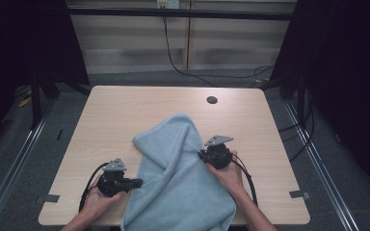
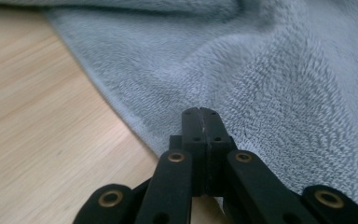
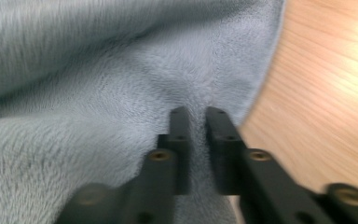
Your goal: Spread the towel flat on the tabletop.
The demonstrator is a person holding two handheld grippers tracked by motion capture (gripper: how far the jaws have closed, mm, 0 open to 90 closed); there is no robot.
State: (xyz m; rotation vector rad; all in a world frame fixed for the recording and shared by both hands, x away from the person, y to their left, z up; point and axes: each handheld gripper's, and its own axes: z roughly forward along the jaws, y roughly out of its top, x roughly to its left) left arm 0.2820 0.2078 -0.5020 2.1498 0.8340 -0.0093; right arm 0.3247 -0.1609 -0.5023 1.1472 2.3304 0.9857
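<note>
A light blue towel [image 1: 178, 178] lies rumpled on the wooden table [image 1: 125, 106], running from the middle down over the near edge. My left gripper [image 1: 138, 182] lies at the towel's left border and points right. In the left gripper view its jaws [image 2: 200, 112] are pressed together over the towel's [image 2: 261, 70] hem, and no cloth shows between them. My right gripper [image 1: 201, 154] meets the towel's right border and points left. In the right gripper view it [image 3: 198, 112] is shut on a fold of the towel [image 3: 98, 70], which fills the narrow gap between the jaws.
A round cable hole [image 1: 212, 100] sits near the table's far edge. Bare wood spreads to the left, right and behind the towel. Grey tape marks [image 1: 52, 198] are stuck near the front corners. A black cable [image 1: 173, 57] trails across the floor beyond the table.
</note>
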